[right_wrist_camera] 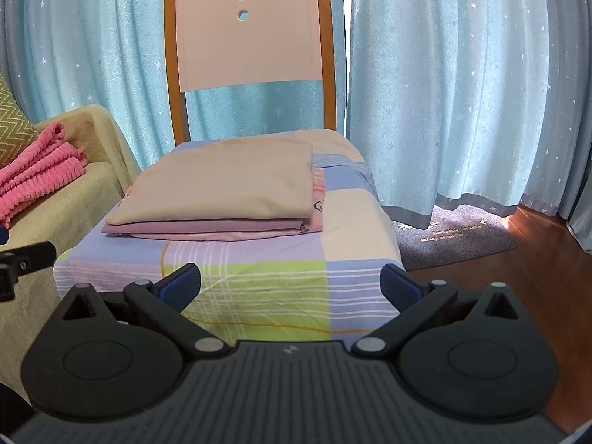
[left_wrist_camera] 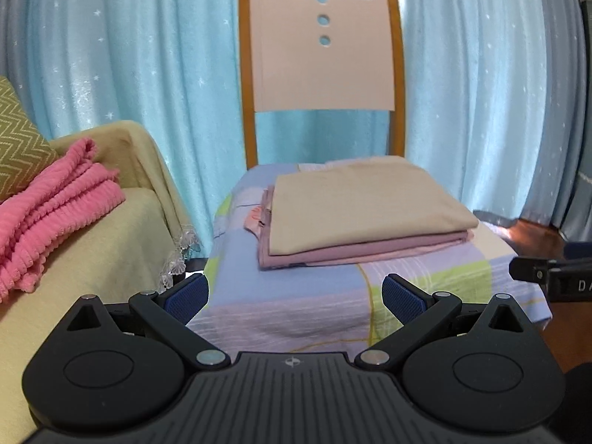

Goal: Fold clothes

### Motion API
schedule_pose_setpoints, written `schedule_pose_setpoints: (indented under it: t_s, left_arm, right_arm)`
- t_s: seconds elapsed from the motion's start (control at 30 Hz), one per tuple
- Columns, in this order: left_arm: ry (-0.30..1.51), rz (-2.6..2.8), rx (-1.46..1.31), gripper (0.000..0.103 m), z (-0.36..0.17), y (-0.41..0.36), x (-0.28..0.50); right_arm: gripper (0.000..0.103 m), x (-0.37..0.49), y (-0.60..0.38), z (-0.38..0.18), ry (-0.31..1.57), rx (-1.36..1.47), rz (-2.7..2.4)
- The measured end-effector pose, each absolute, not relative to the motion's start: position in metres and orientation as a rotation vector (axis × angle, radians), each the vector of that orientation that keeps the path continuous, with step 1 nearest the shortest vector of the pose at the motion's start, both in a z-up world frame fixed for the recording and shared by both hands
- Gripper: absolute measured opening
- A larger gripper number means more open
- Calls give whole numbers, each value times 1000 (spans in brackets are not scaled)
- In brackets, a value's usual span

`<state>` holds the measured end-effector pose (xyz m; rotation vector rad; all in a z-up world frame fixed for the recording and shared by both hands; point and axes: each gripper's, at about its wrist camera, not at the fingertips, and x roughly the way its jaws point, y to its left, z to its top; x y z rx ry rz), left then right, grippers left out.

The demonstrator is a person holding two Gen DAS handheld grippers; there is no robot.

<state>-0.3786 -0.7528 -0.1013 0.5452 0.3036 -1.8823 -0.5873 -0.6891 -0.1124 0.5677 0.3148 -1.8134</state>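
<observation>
Both the left gripper (left_wrist_camera: 295,298) and the right gripper (right_wrist_camera: 291,286) are held wide apart, and nothing is gripped. The folded clothes (left_wrist_camera: 364,209) are stacked just ahead on the chair (left_wrist_camera: 322,55). A pink blanket (left_wrist_camera: 48,207) is seen far left.

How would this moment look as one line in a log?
left gripper: open, empty | right gripper: open, empty | folded stack: on chair | pink knit: on sofa
</observation>
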Motion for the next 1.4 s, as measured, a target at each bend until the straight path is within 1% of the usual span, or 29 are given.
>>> schedule_pose_setpoints:
  t_s: [0.77, 1.4]
  left_arm:
    - [331, -1856, 672, 103, -113, -756, -389]
    - [336, -1850, 688, 103, -113, -759, -392]
  right_arm:
    - [102, -587, -690, -113, 325, 569, -1815]
    - [102, -583, -692, -113, 349, 559, -1814]
